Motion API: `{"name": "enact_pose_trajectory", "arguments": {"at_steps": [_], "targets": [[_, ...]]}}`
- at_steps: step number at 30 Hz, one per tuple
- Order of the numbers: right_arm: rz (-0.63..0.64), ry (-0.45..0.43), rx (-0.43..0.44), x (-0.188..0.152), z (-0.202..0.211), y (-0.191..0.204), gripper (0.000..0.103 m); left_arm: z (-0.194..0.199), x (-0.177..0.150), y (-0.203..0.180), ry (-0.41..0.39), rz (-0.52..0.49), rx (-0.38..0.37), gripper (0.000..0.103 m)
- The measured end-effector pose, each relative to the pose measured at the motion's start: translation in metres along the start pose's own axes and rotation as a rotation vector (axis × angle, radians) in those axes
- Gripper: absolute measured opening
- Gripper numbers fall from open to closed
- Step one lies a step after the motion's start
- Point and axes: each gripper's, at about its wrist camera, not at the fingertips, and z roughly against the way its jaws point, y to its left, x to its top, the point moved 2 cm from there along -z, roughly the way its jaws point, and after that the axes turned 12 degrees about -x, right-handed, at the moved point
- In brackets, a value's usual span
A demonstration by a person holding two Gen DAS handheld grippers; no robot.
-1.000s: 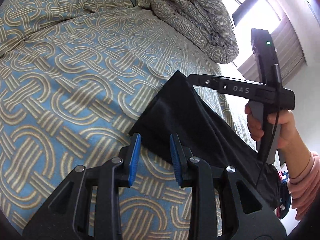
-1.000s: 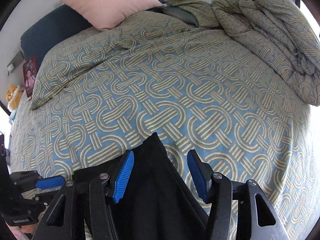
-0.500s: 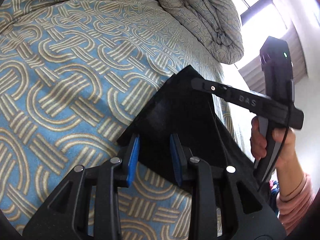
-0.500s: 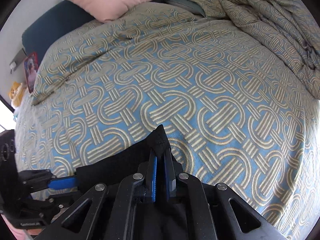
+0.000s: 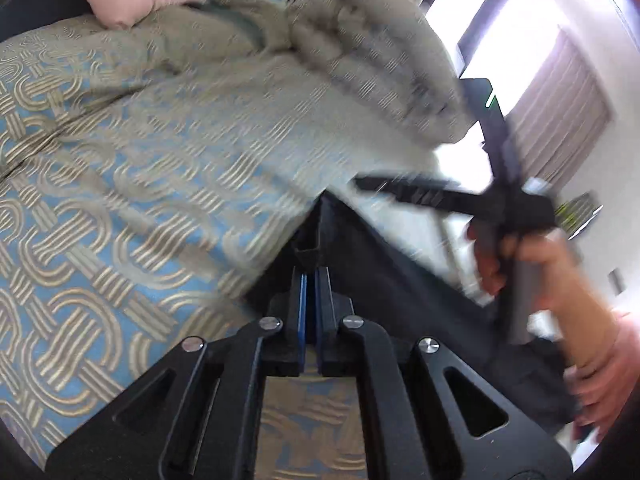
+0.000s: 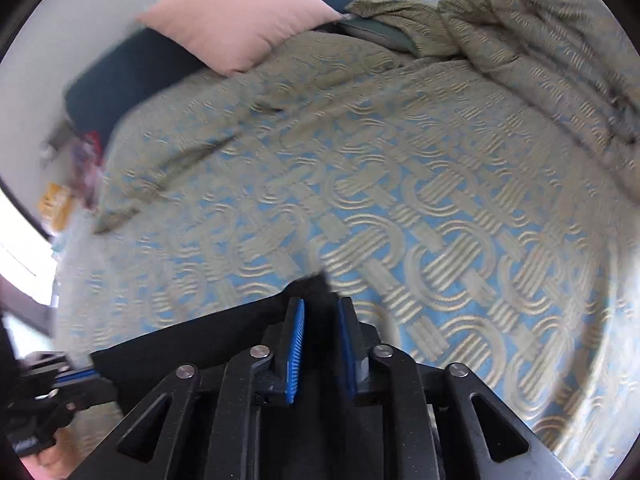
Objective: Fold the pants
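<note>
The bed, covered by a blue and tan quilt with an interlocking-ring pattern, fills both views, with a bunched duvet heaped along its far right side and a pink pillow at the far left against the dark headboard. Both pictures are smeared by motion, so fine detail is lost.

The black pants hang at the near edge of the bed, lifted off the quilt and stretched between the two tools. Their top edge is the long axis that matters here: in the right wrist view it runs from the near left, where the left gripper pinches one corner, across to the near centre, where the cloth rises in a peak between the blue pads of the right gripper.

In the left wrist view, the left gripper has its jaws nearly together, clamped on a pants corner that stands up just beyond the tips. The right gripper's jaws sit narrow, with dark cloth filling the gap, so they appear to hold the other corner. The person's right hand grips that tool's handle at the right.

The bare quilt lies straight ahead, far of both jaws, so a lay-down would likely carry the taut edge forward with both hands level; neither hand looks clearly nearer to it.
</note>
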Motion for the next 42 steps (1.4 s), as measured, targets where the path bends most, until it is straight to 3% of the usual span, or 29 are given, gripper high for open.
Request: {"name": "enact_pose_trajectory", "arguments": {"at_steps": [2, 5, 7, 9, 11, 12, 13, 16, 23, 26, 29, 31, 34, 40, 42], "targets": [[0.023, 0.033, -0.126, 0.002, -0.015, 0.004, 0.023, -0.022, -0.014, 0.019, 0.098, 0.037, 0.070, 0.005], [-0.036, 0.071, -0.086, -0.002, -0.022, 0.002, 0.023, -0.013, -0.020, 0.024, 0.054, 0.053, 0.042, 0.009], [-0.051, 0.079, -0.047, -0.008, -0.019, -0.002, 0.025, -0.006, -0.018, 0.025, 0.031, 0.047, 0.062, 0.010], [-0.026, 0.077, -0.068, -0.015, -0.015, -0.006, 0.027, -0.002, -0.016, 0.027, 0.026, 0.049, 0.062, 0.013], [-0.010, 0.077, -0.081, -0.023, -0.011, -0.012, 0.028, -0.003, -0.015, 0.030, 0.045, 0.080, 0.033, 0.031], [-0.012, 0.080, -0.076, -0.029, -0.007, -0.017, 0.032, -0.004, -0.017, 0.032, 0.049, 0.097, 0.019, 0.044], [-0.016, 0.086, -0.068, -0.034, -0.005, -0.021, 0.040, -0.004, -0.017, 0.032, 0.044, 0.113, 0.001, 0.050], [-0.018, 0.099, -0.079, -0.049, 0.002, -0.030, 0.055, -0.007, -0.018, 0.030, 0.047, 0.121, -0.017, 0.053], [0.005, 0.183, -0.090, -0.065, -0.018, -0.032, 0.062, -0.024, -0.009, 0.020, 0.064, 0.122, -0.024, 0.053], [0.012, 0.165, -0.101, -0.066, -0.022, -0.029, 0.066, -0.030, -0.007, 0.016, 0.075, 0.095, 0.009, 0.053], [0.028, 0.136, -0.148, -0.063, -0.025, -0.026, 0.060, -0.032, -0.008, 0.014, 0.077, 0.075, 0.023, 0.053], [0.025, 0.122, -0.156, -0.059, -0.026, -0.024, 0.033, -0.034, -0.007, 0.015, 0.079, 0.073, 0.027, 0.052], [0.022, 0.116, -0.132, -0.054, -0.027, -0.019, 0.013, -0.035, -0.006, 0.017, 0.076, 0.079, 0.026, 0.052], [0.065, 0.080, -0.183, -0.047, -0.023, -0.016, 0.008, -0.033, -0.008, 0.019, 0.073, 0.073, 0.023, 0.050], [0.042, 0.056, -0.260, -0.043, -0.022, -0.024, 0.008, -0.032, -0.010, 0.020, 0.067, 0.074, 0.025, 0.049]]}}
